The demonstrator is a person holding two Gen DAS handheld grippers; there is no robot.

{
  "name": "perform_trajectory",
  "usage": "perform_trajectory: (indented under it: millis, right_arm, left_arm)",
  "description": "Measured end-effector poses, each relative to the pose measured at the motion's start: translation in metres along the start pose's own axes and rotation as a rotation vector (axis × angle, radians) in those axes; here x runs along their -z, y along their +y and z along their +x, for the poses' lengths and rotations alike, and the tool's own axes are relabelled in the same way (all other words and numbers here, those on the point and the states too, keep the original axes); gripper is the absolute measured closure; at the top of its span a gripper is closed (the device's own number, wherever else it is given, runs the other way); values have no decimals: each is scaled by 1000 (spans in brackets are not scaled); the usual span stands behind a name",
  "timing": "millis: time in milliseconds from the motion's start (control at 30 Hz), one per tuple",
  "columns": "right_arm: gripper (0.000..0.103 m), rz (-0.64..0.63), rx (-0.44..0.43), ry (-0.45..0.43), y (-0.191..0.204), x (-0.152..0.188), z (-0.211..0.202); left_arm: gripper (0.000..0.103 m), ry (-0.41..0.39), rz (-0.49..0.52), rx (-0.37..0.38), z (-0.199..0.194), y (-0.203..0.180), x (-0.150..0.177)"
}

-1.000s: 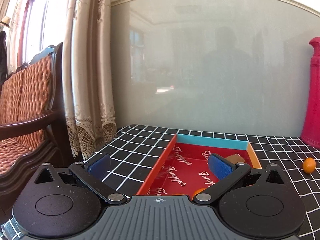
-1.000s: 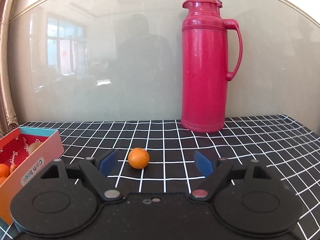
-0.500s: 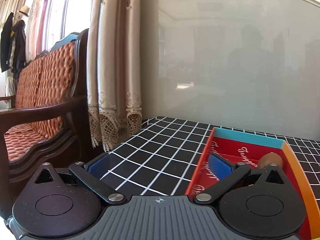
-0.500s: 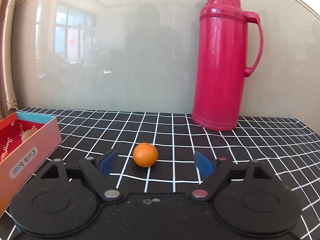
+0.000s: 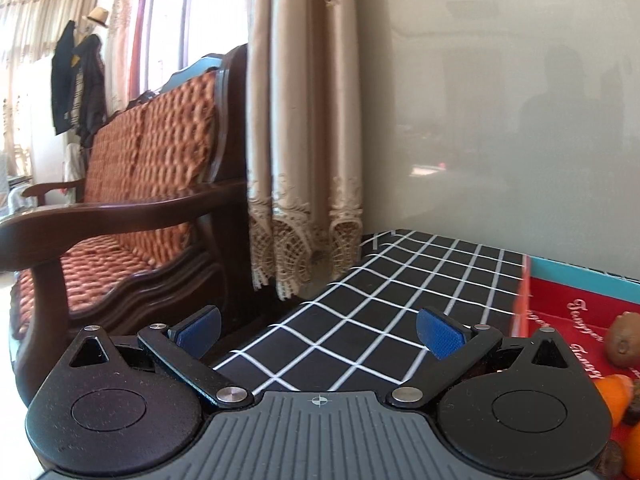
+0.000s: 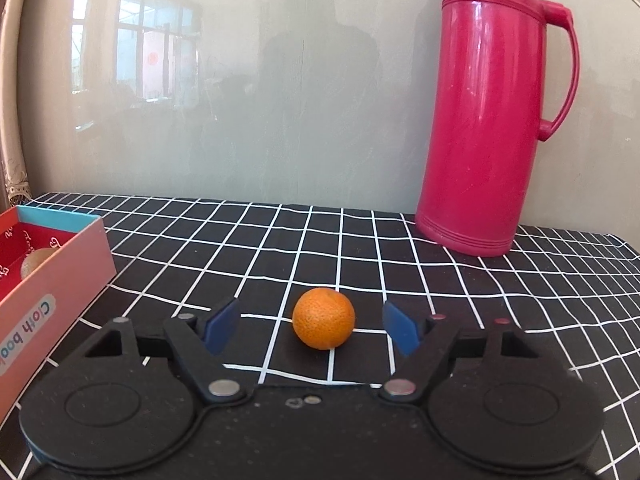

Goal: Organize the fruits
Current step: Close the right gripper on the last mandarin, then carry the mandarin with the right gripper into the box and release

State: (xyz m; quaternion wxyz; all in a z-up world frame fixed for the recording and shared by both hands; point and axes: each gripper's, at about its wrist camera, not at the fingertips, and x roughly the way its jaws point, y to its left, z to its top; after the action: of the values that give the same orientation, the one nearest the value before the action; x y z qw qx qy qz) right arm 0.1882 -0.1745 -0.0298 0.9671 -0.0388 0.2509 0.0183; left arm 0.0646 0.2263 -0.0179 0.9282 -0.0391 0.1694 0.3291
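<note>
A small orange (image 6: 323,318) lies on the black grid tablecloth (image 6: 360,248), just ahead of and between the fingers of my right gripper (image 6: 310,326), which is open and empty. A red box (image 6: 52,276) with a blue inner end stands at the left and holds a brown kiwi (image 6: 38,260). In the left wrist view the same box (image 5: 568,312) is at the right edge, with a kiwi (image 5: 624,344) and orange fruit (image 5: 616,396) inside. My left gripper (image 5: 318,330) is open and empty over the tablecloth's left corner.
A tall red thermos (image 6: 492,120) stands at the back right against the grey wall. A wooden bench with orange cushions (image 5: 132,208) and a beige curtain (image 5: 304,140) are beyond the table's left edge.
My left gripper has swung left, so the box slid to the right edge of its view. My right gripper has moved forward and the orange now sits between its fingers.
</note>
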Motion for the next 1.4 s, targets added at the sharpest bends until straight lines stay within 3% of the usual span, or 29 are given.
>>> perform_trajectory:
  millis: [300, 367, 400, 1033, 1400]
  right_arm:
    - [37, 35, 14, 81, -4, -2, 21]
    - [62, 45, 18, 90, -6, -2, 23]
    - [66, 49, 14, 91, -7, -1, 23]
    - [66, -20, -84, 3, 38, -21, -40]
    - [66, -63, -165, -25, 82, -31, -51]
  left_arm:
    - [0, 26, -16, 1, 8, 17, 2]
    - [0, 31, -17, 8, 8, 18, 2]
    - [0, 31, -21, 9, 8, 19, 2]
    - [0, 26, -32, 26, -11, 32, -8]
    - [0, 15, -31, 6, -14, 49, -16]
